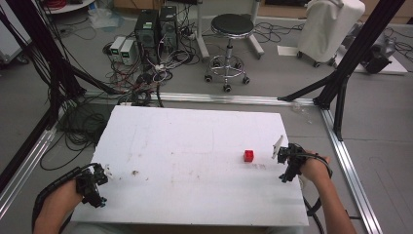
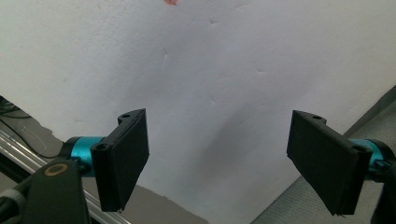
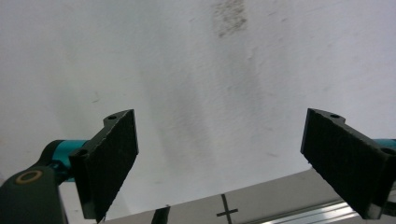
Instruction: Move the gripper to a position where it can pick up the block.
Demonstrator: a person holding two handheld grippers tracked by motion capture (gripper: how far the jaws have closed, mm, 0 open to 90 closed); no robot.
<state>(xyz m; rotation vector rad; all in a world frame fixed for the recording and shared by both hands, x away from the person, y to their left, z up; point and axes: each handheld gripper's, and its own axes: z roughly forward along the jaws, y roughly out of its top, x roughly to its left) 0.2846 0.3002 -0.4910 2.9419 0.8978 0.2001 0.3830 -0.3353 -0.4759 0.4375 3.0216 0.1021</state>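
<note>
A small red block (image 1: pixel 249 155) sits on the white table top (image 1: pixel 195 146), right of the middle. My right gripper (image 1: pixel 288 163) hovers over the table's right edge, a short way to the right of the block, and its jaws stand wide open with nothing between them (image 3: pixel 219 163). My left gripper (image 1: pixel 95 184) is held at the table's front left corner, far from the block, also open and empty (image 2: pixel 219 163). A sliver of red (image 2: pixel 171 2) shows at the top edge of the left gripper view.
The table top has faint smudges and a small dark mark (image 1: pixel 135 172) near the left front. Beyond the table lie tangled cables (image 1: pixel 141 73), computer boxes (image 1: pixel 156 27), a round stool (image 1: pixel 232 29) and black frame posts (image 1: pixel 350 53). Aluminium rails (image 1: pixel 348 165) border the table.
</note>
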